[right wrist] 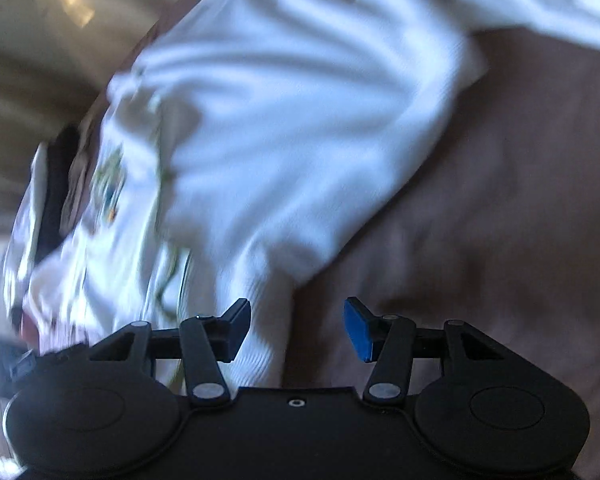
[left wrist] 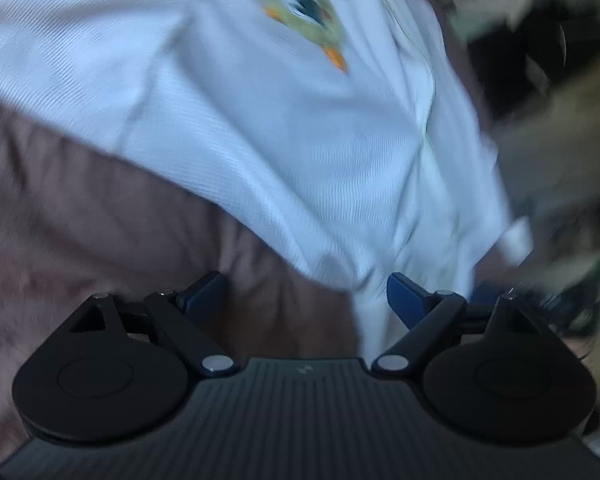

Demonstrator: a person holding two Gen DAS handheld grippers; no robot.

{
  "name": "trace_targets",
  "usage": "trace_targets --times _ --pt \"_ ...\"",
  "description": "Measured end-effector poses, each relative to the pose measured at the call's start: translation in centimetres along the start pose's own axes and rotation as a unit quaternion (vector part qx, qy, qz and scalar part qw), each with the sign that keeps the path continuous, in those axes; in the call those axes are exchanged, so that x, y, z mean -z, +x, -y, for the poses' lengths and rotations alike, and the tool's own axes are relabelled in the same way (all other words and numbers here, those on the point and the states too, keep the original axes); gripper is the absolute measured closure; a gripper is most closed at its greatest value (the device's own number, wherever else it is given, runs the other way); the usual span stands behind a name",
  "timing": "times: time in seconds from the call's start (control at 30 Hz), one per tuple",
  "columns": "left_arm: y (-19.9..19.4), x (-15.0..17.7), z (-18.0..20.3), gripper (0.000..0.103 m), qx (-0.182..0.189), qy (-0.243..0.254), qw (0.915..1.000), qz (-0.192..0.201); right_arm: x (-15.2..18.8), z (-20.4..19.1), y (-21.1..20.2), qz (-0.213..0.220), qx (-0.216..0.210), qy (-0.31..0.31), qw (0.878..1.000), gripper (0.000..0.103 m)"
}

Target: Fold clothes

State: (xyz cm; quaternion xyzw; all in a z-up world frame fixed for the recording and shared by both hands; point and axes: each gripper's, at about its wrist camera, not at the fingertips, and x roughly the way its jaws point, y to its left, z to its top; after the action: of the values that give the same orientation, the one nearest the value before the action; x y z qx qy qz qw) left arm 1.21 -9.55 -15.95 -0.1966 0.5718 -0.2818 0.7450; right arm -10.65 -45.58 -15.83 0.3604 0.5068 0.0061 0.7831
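both tongs gape with nothing held: left tongs point(left wrist: 306, 294) and right tongs point(right wrist: 296, 326) over a white shirt point(left wrist: 260, 128) on brown bedding point(left wrist: 80, 208).

White garment point(left wrist: 284, 128): ribbed knit fabric with a green and orange printed motif point(left wrist: 304, 8) on the chest. It lies spread but rumpled on a brown bed cover point(left wrist: 80, 216), with folds and creases across the body. In the right wrist view, the same garment point(right wrist: 292, 128) has one sleeve extended toward the lower edge of the frame. The motif is blurred; its detail cannot be told.
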Motion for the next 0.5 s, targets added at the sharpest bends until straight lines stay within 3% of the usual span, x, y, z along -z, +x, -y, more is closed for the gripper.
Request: trace_targets --times 0.17,0.2,0.23,0.27,0.3,0.37,0.4,0.47,0.5 --pt "2.4 0.6 1.6 0.015 0.057 -0.014 0.9972 -0.045 1.2 -2.1 2.8 -0.031 -0.019 -0.051 0.998 0.045" --pt "3.0 0.8 2.0 0.015 0.054 -0.007 0.9972 -0.051 1.3 -2.5 3.1 -0.033 -0.022 -0.067 0.997 0.050" --pt "3.7 0.9 2.7 0.015 0.045 0.010 0.9974 -0.055 1.5 -3.0 3.3 -0.034 -0.014 -0.091 0.995 0.073" --pt "4.4 1.1 3.3 0.015 0.037 0.027 0.9972 -0.059 1.7 -3.6 3.3 -0.036 0.005 -0.124 0.992 0.086" --pt "5.0 1.3 4.0 0.018 0.028 0.044 0.9966 -0.063 1.9 -4.1 3.2 -0.035 0.018 -0.149 0.988 0.088" --pt "5.2 1.5 5.1 0.060 0.031 0.081 0.9935 -0.074 2.0 -4.7 1.8 -0.035 0.012 -0.160 0.986 0.092" --pt "5.2 1.5 5.2 0.096 0.051 0.077 0.9913 -0.094 2.1 -5.0 1.1 -0.036 0.006 -0.161 0.986 0.093" --pt "4.8 2.0 4.4 0.098 0.082 0.035 0.9858 -0.142 2.9 -5.5 -0.9 -0.047 0.010 -0.180 0.983 0.094" --pt "4.4 2.4 4.2 0.100 0.078 0.037 0.9844 -0.154 3.5 -5.6 -1.8 -0.054 0.013 -0.189 0.980 0.096"
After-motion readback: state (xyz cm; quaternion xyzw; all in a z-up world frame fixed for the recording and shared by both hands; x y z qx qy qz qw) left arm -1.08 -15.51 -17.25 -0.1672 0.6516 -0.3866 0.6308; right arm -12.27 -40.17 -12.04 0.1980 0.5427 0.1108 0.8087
